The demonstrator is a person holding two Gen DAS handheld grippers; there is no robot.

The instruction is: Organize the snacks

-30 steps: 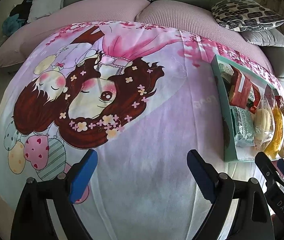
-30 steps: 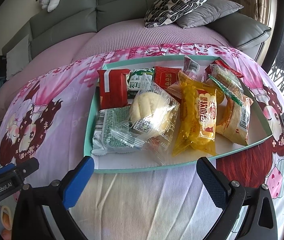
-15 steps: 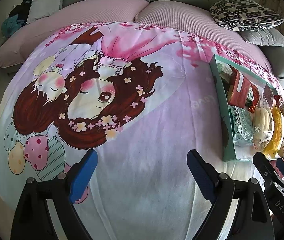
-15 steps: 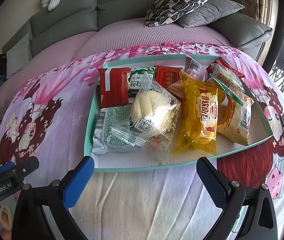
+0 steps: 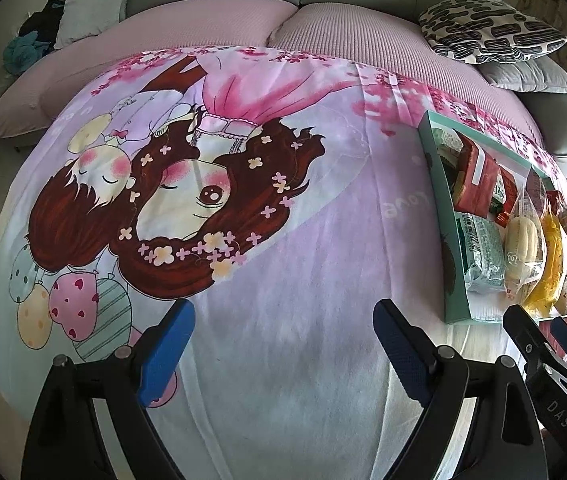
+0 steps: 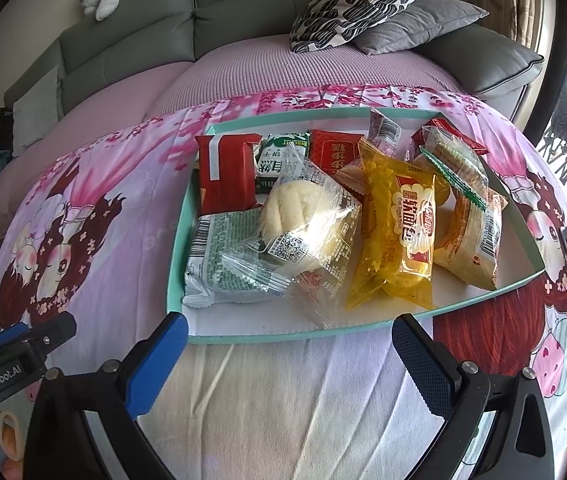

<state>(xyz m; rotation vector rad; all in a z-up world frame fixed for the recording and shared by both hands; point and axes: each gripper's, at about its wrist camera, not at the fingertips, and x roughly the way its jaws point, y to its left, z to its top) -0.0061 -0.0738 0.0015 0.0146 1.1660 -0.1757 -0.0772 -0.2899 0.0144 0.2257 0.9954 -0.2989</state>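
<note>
While the left gripper [image 5: 279, 344] hangs wide open and empty over the cartoon bedsheet [image 5: 283, 280], the teal tray [image 5: 449, 280] sits far right. From the right wrist, the right gripper [image 6: 289, 350] gapes empty before light, crinkly, slippery packets; the bun packet [image 6: 307, 220] probably squashes, so pinch its sealed edge.

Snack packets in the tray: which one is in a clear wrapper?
The pale round bun, lying on the green-and-white packet. Its wrapper is see-through; the packets around it are printed red, green or yellow.
</note>
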